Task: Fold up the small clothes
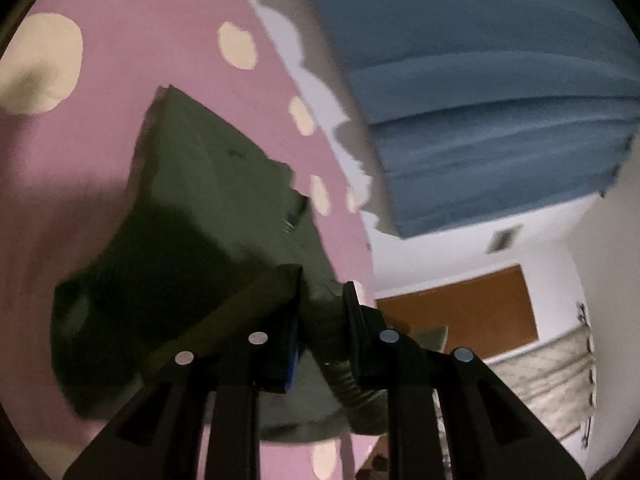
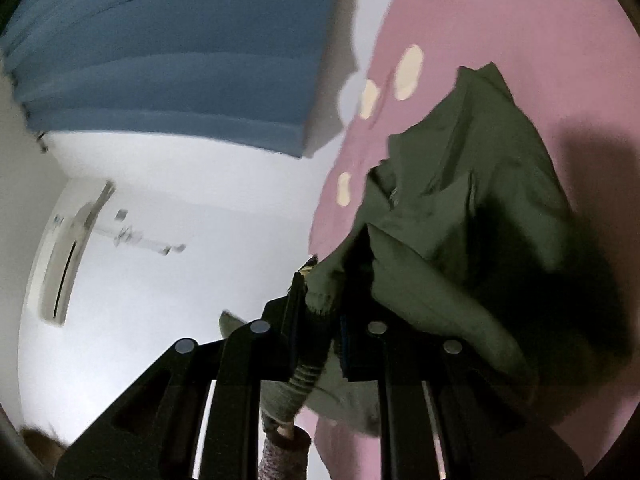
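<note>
A small dark olive-green garment (image 1: pixel 192 216) lies on a pink cloth with cream dots (image 1: pixel 120 40). My left gripper (image 1: pixel 322 292) is shut on the garment's ribbed edge, with the fabric pinched between its black fingers. The garment also shows in the right wrist view (image 2: pixel 460 208), bunched and partly lifted off the pink cloth (image 2: pixel 520 20). My right gripper (image 2: pixel 324 288) is shut on another ribbed edge of the garment. Both views are blurred by motion.
Blue curtains (image 1: pixel 480 80) hang behind the pink surface's edge. White walls, a brown door (image 1: pixel 460 308) and a wall air conditioner (image 2: pixel 64 264) lie beyond. The pink cloth's scalloped white border (image 1: pixel 320 88) marks the edge.
</note>
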A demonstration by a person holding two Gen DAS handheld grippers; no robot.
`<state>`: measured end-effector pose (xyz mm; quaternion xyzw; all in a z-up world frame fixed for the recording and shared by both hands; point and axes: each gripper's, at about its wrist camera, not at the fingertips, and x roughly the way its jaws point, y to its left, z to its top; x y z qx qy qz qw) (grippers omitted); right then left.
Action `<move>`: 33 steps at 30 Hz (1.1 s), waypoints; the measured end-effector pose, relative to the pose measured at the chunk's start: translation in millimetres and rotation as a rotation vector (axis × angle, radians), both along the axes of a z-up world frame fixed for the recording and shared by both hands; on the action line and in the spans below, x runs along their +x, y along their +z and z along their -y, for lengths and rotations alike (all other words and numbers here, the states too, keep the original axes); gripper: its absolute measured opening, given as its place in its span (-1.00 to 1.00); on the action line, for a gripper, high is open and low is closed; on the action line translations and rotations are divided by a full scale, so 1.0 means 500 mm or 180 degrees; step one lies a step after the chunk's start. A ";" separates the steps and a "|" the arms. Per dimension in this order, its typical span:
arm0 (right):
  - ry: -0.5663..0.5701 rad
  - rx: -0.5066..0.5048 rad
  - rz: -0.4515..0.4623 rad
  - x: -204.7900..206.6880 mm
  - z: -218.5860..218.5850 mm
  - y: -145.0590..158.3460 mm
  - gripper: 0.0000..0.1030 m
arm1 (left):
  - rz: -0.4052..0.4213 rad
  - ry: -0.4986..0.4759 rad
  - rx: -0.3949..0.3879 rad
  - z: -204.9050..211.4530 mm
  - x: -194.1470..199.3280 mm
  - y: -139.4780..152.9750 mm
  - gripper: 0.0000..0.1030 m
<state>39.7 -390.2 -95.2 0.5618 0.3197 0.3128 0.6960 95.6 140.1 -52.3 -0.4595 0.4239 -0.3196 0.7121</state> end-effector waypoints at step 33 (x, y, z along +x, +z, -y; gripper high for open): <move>-0.0186 -0.1131 -0.0117 0.065 0.102 -0.026 0.19 | 0.0512 -0.0401 0.1362 0.002 0.076 0.063 0.19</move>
